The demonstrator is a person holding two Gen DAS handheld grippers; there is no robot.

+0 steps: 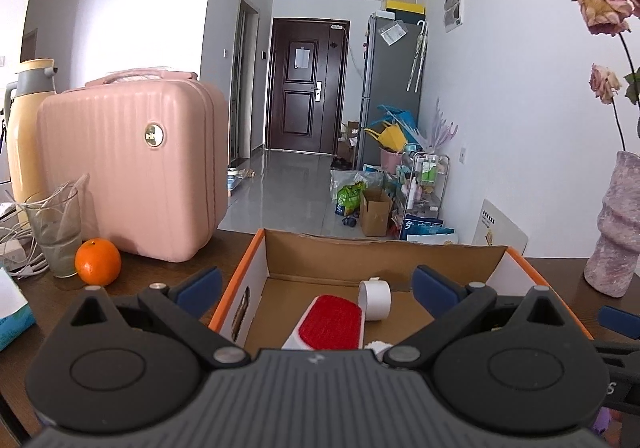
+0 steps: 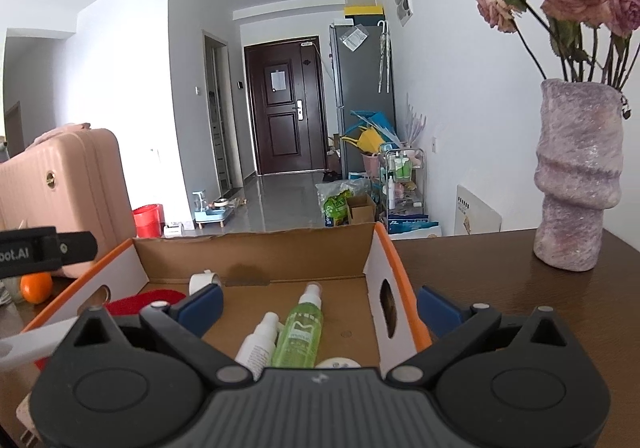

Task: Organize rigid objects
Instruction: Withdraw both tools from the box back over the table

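In the left wrist view the hand-held gripper's body is covering the near end of the brush (image 1: 330,322) and most of a small white thing (image 1: 378,346) beside it, too little showing to name it. The flask (image 1: 28,119) is being cut by the left edge and half hidden by the suitcase (image 1: 132,163). In the right wrist view the bases of the green bottle (image 2: 301,334) and white bottle (image 2: 258,346) are lying behind the gripper body, the orange (image 2: 36,286) is partly hidden by the box (image 2: 256,248), and bottle labels are staying too small to read
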